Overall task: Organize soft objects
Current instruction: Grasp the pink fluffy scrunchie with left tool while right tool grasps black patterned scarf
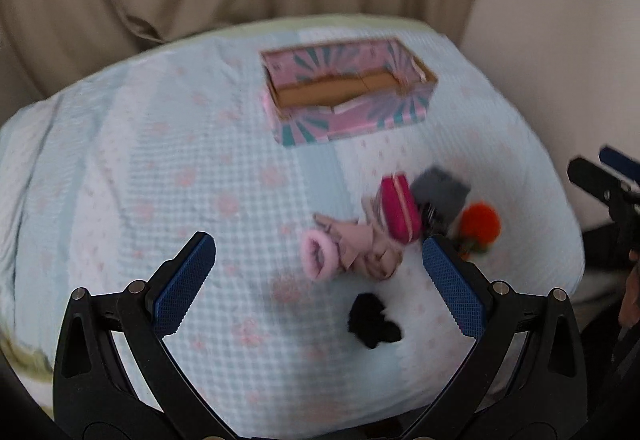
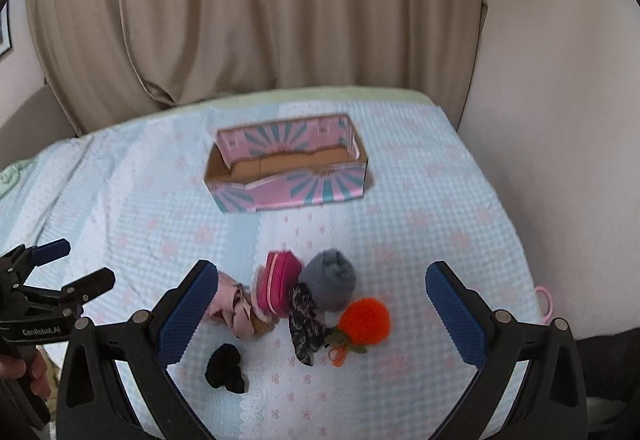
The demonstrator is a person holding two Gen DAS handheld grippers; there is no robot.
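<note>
The bed cover point(image 2: 400, 232) is waffle-textured matt cloth. The box point(image 2: 288, 196) is printed cardboard, bare brown inside. At lower centre, the orange pompom point(image 2: 366, 320) looks fuzzy and the black scrunchie point(image 2: 225, 368) matt. Each tool carries rough, knurled blue pads point(image 2: 184, 316).

**Left gripper open above a cluster of soft things on the bed**

The left gripper point(image 1: 318, 272) hovers with jaws spread wide. Between its fingers lie a pink fluffy scrunchie point(image 1: 318, 256) and a black scrunchie point(image 1: 372, 322). Just beyond its right finger sit a magenta pouch point(image 1: 400, 210), grey bundle point(image 1: 440, 190) and orange pom-pom point(image 1: 479, 225). Farther ahead stands an empty pink-and-teal box point(image 1: 348, 120).
</note>
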